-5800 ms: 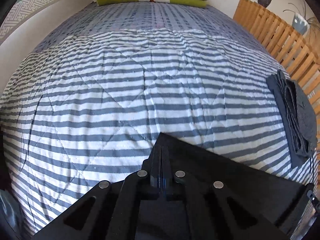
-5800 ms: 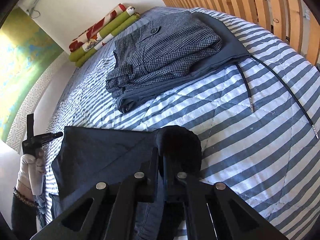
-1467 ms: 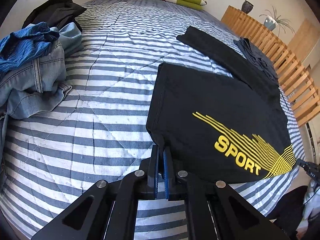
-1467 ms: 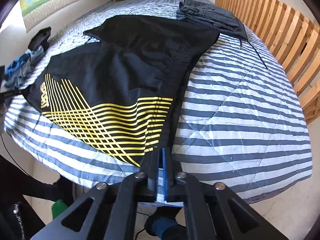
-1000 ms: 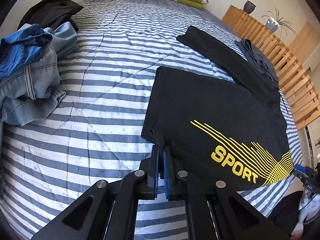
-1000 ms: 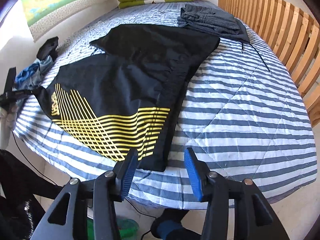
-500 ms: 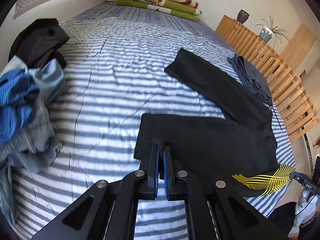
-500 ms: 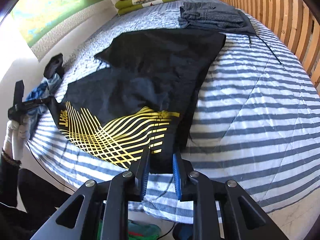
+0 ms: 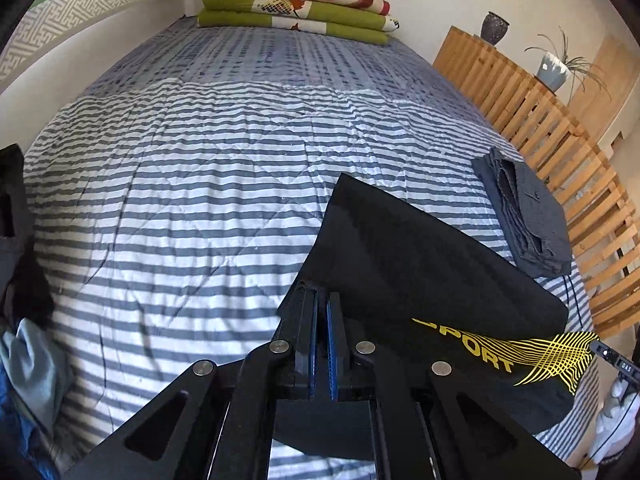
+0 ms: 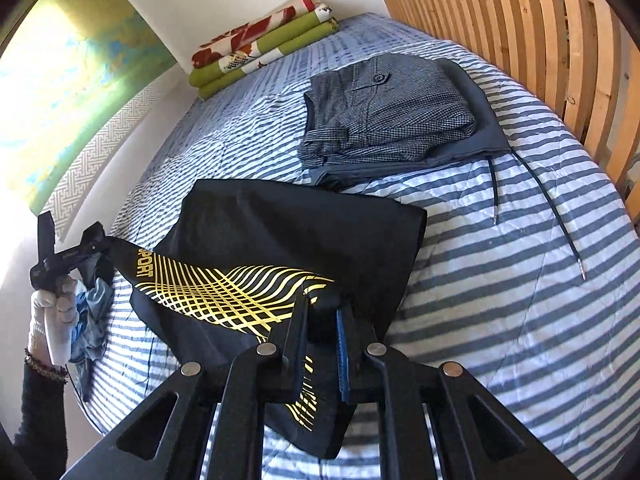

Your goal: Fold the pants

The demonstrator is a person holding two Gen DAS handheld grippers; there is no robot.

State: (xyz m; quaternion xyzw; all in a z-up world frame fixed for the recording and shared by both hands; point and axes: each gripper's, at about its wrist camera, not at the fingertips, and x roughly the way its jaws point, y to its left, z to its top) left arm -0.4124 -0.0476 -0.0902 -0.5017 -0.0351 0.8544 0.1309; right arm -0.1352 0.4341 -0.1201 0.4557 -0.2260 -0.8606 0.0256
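Observation:
Black pants (image 9: 420, 264) with a yellow SPORT print (image 9: 480, 354) lie on the striped bed, their printed end raised off the quilt and stretched between both grippers. My left gripper (image 9: 322, 300) is shut on one corner of that raised end. My right gripper (image 10: 322, 312) is shut on the other corner, with bunched black cloth between its blue pads. In the right wrist view the pants (image 10: 300, 224) sag from the left gripper (image 10: 96, 246), which a gloved hand (image 10: 52, 312) holds. The lower part of the pants lies flat underneath.
A stack of folded grey clothes (image 10: 384, 112) with loose drawstrings (image 10: 556, 216) sits near the wooden slatted rail (image 9: 560, 140). Folded green and red blankets (image 9: 296, 4) lie at the bed's far end. A heap of jeans (image 9: 24, 360) lies at the left edge.
The right gripper, open a second ago, has shut on the pants. Both grippers have lifted the printed end and carried it forward over the legs, towards the far end of the bed.

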